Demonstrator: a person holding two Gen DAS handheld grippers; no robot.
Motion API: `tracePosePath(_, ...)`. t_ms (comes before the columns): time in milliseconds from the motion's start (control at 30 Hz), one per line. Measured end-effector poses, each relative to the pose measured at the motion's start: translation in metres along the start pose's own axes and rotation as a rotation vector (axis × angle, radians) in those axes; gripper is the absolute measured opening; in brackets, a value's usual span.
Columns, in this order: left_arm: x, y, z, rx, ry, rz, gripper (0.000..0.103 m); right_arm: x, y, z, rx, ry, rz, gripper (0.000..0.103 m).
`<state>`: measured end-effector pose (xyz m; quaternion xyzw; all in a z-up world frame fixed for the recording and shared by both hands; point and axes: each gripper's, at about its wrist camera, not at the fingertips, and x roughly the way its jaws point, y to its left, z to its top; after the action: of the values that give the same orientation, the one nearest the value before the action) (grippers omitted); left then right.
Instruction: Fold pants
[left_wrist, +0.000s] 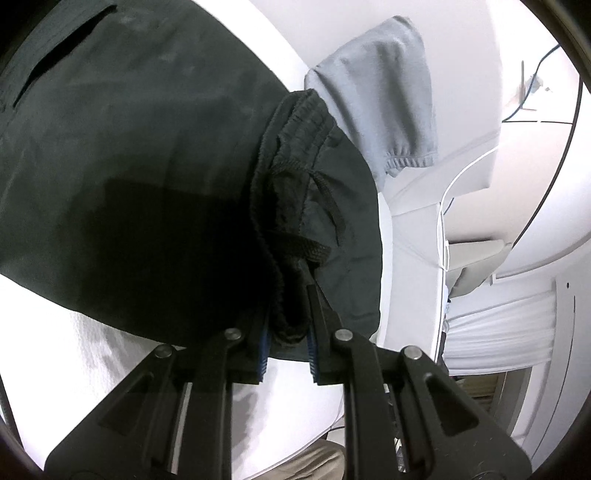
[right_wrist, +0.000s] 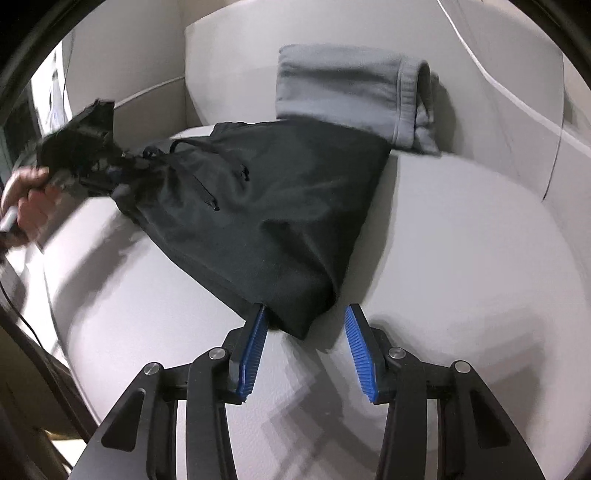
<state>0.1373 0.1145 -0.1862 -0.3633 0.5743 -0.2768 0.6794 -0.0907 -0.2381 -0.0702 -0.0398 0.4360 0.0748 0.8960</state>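
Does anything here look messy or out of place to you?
Slightly. The black pants lie askew on the pale cushion, their far edge overlapping the folded grey garment, and the waistband is bunched with its drawstring dangling. Nothing looks torn or spilled.

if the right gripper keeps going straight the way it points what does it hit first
Most likely the near corner of the black pants, which already lies between the open fingers of the right gripper, against the left pad and clear of the right one. Under it is the pale cushion; depth is hard to judge.
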Motion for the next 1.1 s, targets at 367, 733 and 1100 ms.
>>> tracePosePath(367, 0.02, 0.01, -0.005, -0.024, 0.067, 0.025, 0.013, 0.017, 0.004, 0.0, -0.018, 0.005, -0.022, 0.058)
tracePosePath(733, 0.01, 0.007, -0.005, -0.046, 0.062, -0.136, 0.013, 0.013, 0.005, 0.008, 0.064, -0.047, -0.01, 0.029)
tracePosePath(1100, 0.017, 0.01, -0.008, 0.064, 0.082, 0.194, 0.012, 0.025, -0.016, -0.005, 0.185, 0.064, 0.015, 0.028)
